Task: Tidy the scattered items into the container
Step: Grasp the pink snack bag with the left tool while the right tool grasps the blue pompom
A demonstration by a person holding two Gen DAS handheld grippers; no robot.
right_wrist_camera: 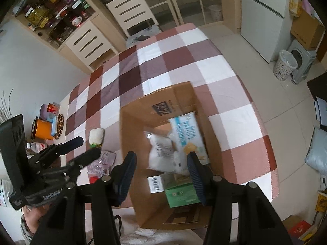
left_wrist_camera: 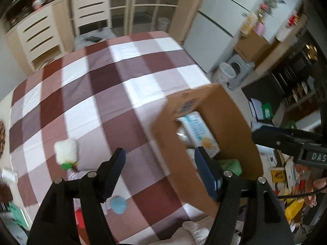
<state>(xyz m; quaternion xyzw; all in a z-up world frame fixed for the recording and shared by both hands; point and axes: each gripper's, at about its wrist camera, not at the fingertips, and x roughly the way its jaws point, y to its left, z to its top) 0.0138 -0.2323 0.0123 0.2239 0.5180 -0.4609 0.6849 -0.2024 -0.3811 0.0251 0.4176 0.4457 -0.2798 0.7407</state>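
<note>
An open cardboard box stands on the checked tablecloth; it also shows in the left wrist view. Inside lie a blue-and-white packet, a white bag and a green packet. My right gripper is open and empty above the box. My left gripper is open and empty over the table, left of the box. A white fluffy item with a green tip lies on the cloth, also in the right wrist view. A blue round item lies below the left fingers. Pink packets lie left of the box.
The checked tablecloth covers the table. An orange container, a purple bowl and a bottle stand at the table's left edge. Chairs stand at the far end. A fridge, a bin and boxes are on the right.
</note>
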